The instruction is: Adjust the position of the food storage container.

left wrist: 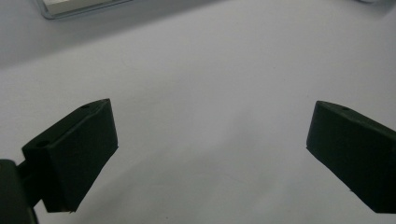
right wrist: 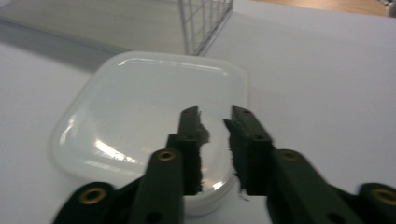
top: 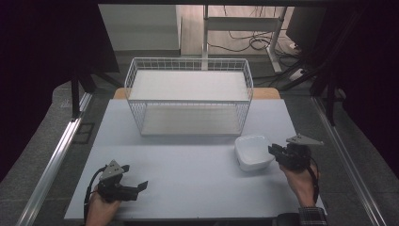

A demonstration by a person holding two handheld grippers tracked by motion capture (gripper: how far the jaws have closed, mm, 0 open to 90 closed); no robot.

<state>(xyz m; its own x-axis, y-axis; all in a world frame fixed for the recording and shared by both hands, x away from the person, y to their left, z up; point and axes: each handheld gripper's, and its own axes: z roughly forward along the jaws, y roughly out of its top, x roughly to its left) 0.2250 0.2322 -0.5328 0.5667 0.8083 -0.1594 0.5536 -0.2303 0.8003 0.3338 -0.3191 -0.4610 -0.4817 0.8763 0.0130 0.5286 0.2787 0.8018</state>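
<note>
A shallow white plastic container [top: 253, 151] with rounded corners sits at the right of the pale table [top: 188, 183], just in front of the wire basket [top: 134, 80]. My right gripper [top: 273, 150] meets it from the right. In the right gripper view the jaws stand nearly together, one inside and one outside the near wall of the container [right wrist: 140, 107], so the right gripper [right wrist: 215, 128] is shut on that rim. Near the table's front left edge my left gripper [top: 139, 187] points right, and its wide-apart fingers [left wrist: 79, 154] have nothing but bare table between them.
The white wire basket has a pale board on its floor and stands across the back middle of the table; its corner [right wrist: 205, 18] lies just beyond the container. Metal rails run along both sides of the table. Desk legs and cables lie behind.
</note>
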